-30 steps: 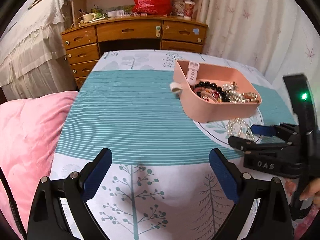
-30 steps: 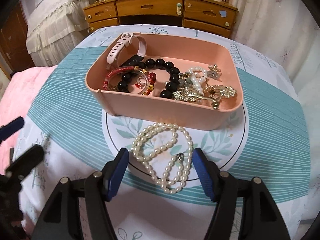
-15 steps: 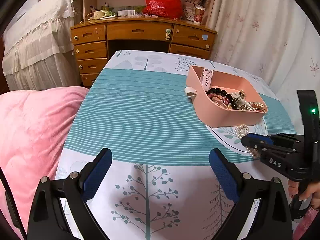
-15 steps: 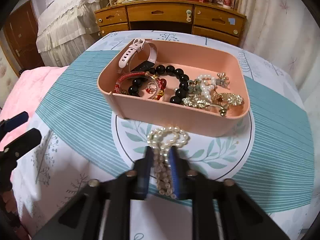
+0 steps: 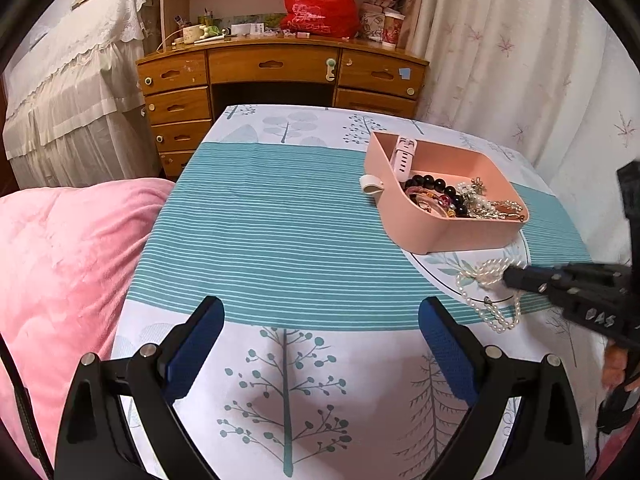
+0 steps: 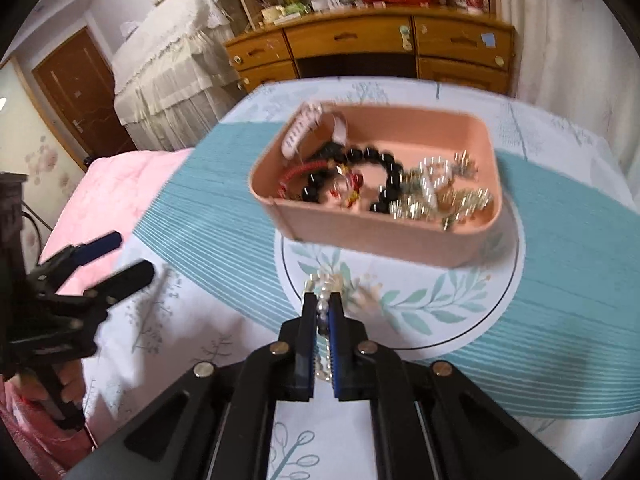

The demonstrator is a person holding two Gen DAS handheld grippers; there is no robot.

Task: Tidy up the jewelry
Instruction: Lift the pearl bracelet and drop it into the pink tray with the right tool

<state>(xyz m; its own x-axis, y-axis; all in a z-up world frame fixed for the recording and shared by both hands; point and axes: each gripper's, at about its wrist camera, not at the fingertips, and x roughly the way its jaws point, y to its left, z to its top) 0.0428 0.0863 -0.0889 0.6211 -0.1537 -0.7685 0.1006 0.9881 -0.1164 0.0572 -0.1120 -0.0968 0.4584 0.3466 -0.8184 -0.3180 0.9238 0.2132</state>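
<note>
A pink tray [image 5: 460,236] [image 6: 360,236] on the table holds a pink watch [image 5: 405,157], black beads [image 6: 384,160], a red bangle and gold and pearl pieces. My right gripper [image 6: 323,304] [image 5: 508,276] is shut on a white pearl necklace [image 5: 486,292] [image 6: 322,280] and holds it lifted just above the cloth in front of the tray, loops hanging down. My left gripper [image 5: 320,320] [image 6: 120,256] is open and empty, low over the near-left part of the table.
A small white ring-shaped piece [image 5: 372,184] lies on the cloth left of the tray. A pink quilt [image 5: 60,264] lies off the table's left edge. A wooden desk [image 5: 280,76] with a red bag [image 5: 320,4] stands behind; curtains hang at right.
My right gripper closed on the pearl necklace and has lifted it off the cloth, rising and tilting. My left gripper has stayed open and drawn back a little.
</note>
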